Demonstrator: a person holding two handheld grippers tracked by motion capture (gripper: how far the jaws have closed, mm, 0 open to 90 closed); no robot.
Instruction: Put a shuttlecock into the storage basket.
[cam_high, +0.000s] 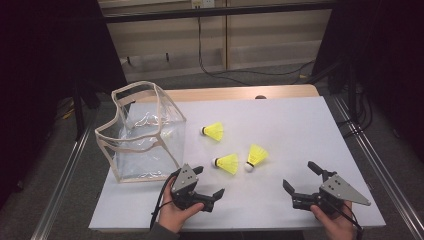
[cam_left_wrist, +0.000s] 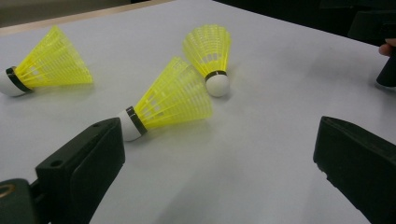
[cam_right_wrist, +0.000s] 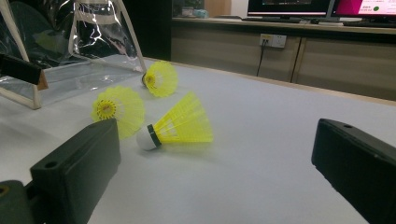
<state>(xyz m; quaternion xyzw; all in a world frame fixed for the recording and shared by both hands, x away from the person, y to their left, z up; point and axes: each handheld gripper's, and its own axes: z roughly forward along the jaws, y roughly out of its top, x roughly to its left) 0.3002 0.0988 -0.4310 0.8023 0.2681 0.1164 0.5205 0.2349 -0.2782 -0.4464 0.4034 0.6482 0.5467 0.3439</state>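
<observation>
We log three yellow plastic mesh shuttlecocks with white cork heads lying on their sides on the white desk (cam_high: 300, 130), all loose and apart from one another. The nearest shuttlecock (cam_high: 226, 163) lies just beyond our left gripper (cam_high: 209, 186), at about 1 o'clock from it, cork toward the jaws; in the left gripper view it (cam_left_wrist: 166, 100) sits between the jaw lines. The second shuttlecock (cam_high: 255, 157) lies just to its 3 o'clock side, cork pointing back toward us. The third shuttlecock (cam_high: 213, 131) rests farther off, at 12 o'clock from the left gripper.

The clear soft plastic box bag with beige fabric edging (cam_high: 142, 131) stands open-topped at 10 o'clock from the left gripper, mouth up. We judge it is the receptacle, set near the left hand for short carries.

Left jaws are spread wide and hold nothing. The right gripper (cam_high: 302, 181) at the near right is likewise spread and empty, well apart from the shuttlecocks, aimed at 10 o'clock toward the second one (cam_right_wrist: 180, 123). We judge the first pick falls to the left gripper.
</observation>
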